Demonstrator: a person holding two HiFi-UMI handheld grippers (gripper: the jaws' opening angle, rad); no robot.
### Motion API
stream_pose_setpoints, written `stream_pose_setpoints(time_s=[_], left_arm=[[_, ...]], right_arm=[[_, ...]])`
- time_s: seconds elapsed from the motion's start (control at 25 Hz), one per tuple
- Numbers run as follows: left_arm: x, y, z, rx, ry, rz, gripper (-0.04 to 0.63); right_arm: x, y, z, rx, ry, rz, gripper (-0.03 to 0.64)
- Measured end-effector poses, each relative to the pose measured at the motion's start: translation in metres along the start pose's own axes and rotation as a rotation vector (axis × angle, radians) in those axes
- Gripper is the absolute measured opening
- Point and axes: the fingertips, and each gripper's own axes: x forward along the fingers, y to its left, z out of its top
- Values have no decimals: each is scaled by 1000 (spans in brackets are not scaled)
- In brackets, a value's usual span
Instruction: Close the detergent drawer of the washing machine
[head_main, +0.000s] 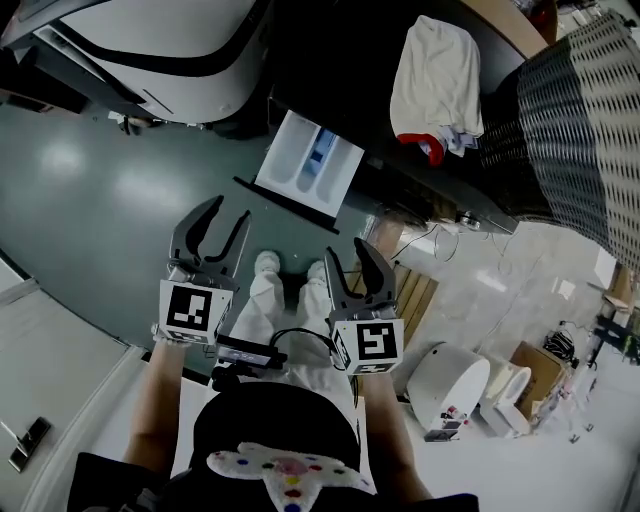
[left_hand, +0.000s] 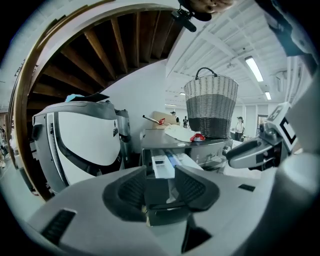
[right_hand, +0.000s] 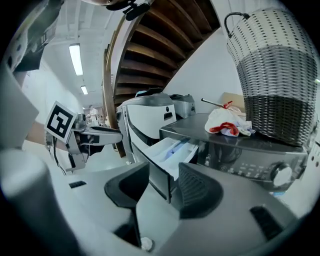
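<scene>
Both left claw (head_main: 230, 210) and right claw (head_main: 348, 250) gape short of drawer (head_main: 300, 160) front.

Wicker basket (head_main: 585, 120), white cloth (head_main: 435, 75) beside it, wooden staircase (right_hand: 150, 45)

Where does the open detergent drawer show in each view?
Head view: drawer upper centre, pulled out.
Left gripper view: drawer centre, just above the jaws.
Right gripper view: drawer centre, above the jaws.
Shared landmark: wicker basket, right of the drawer in all three.
</scene>
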Motion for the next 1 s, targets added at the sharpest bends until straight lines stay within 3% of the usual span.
stream_pose_setpoints(time_s=[0.36,1.0], left_arm=[[24,14,-44,17,68,-30,181],[64,23,-103,32,114,-37,181]], right_arm=[[19,3,-37,17,48,-40,169],[48,-4,-91,43,105,-87,169]])
